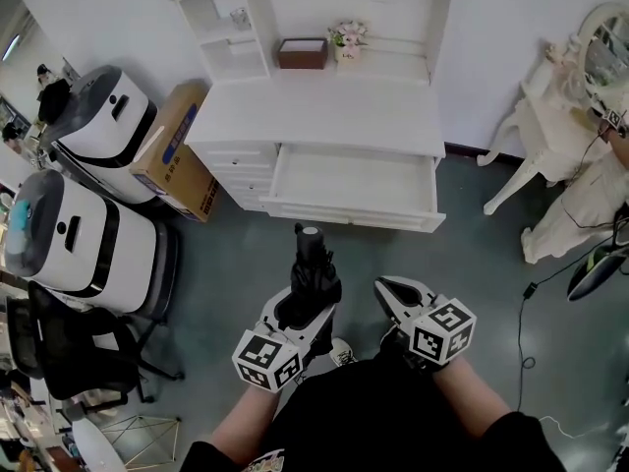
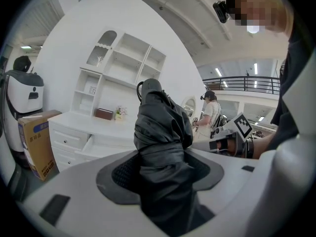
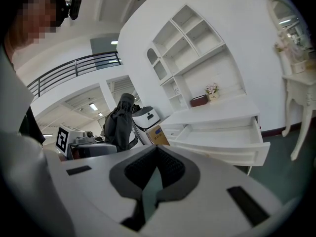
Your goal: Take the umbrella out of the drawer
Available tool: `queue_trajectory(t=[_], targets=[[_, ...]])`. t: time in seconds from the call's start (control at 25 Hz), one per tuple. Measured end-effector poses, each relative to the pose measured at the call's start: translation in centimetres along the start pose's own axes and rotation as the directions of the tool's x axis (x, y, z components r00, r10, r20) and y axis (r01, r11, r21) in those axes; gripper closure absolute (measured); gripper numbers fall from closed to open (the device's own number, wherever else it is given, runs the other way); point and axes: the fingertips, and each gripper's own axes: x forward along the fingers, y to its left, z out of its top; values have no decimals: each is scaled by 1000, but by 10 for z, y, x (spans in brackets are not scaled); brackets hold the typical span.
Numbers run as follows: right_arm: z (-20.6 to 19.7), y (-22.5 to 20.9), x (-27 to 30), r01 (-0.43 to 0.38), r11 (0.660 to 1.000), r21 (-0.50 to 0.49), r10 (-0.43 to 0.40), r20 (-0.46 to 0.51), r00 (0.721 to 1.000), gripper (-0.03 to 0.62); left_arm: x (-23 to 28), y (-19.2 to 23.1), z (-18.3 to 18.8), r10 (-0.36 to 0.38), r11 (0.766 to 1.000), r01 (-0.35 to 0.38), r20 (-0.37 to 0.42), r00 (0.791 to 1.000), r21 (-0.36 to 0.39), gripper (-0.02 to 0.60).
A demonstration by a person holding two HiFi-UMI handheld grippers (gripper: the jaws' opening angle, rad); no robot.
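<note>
A folded black umbrella (image 1: 314,271) stands upright between the jaws of my left gripper (image 1: 313,306), low in the head view, well in front of the desk. In the left gripper view the umbrella (image 2: 159,142) fills the middle, and the left gripper (image 2: 160,177) is shut on its fabric body. The white desk drawer (image 1: 346,213) is pulled open and its inside looks bare. My right gripper (image 1: 389,289) hovers just right of the umbrella, shut with nothing held. The right gripper view shows the right gripper (image 3: 154,176), the umbrella (image 3: 118,125) to its left and the open drawer (image 3: 223,137) ahead.
A cardboard box (image 1: 178,151) leans against the desk's left side. Two white robot units (image 1: 96,126) (image 1: 79,240) and a black chair (image 1: 71,348) stand at the left. A white dressing table (image 1: 550,116) and a floor cable (image 1: 523,334) are at the right. Another person (image 2: 212,113) stands farther off.
</note>
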Motion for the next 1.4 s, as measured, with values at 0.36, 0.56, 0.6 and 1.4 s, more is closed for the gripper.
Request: queue_trajectory(t=[0.36,0.56,0.6,1.4], targets=[[-4,0,-6,9,1000,-1,-9,-7,1000,592,2,-4,-3,-17,1000,17,-3,1000,-9,319],[-8,1,-8,15,1000,2,-15,-14,1000,592,2,-8,-5,-32,999,32,-13,999,-8,319],[-8,1,-7,13,1000,2,-13,-15,1000,592,2,-8,-4,-32,999,32,-11,999,-9,319],[-12,-3,-10,14,1000,11,-14,-13,1000,592,3,-9,-9,-20,1000,20,-14,1000,-11,319]])
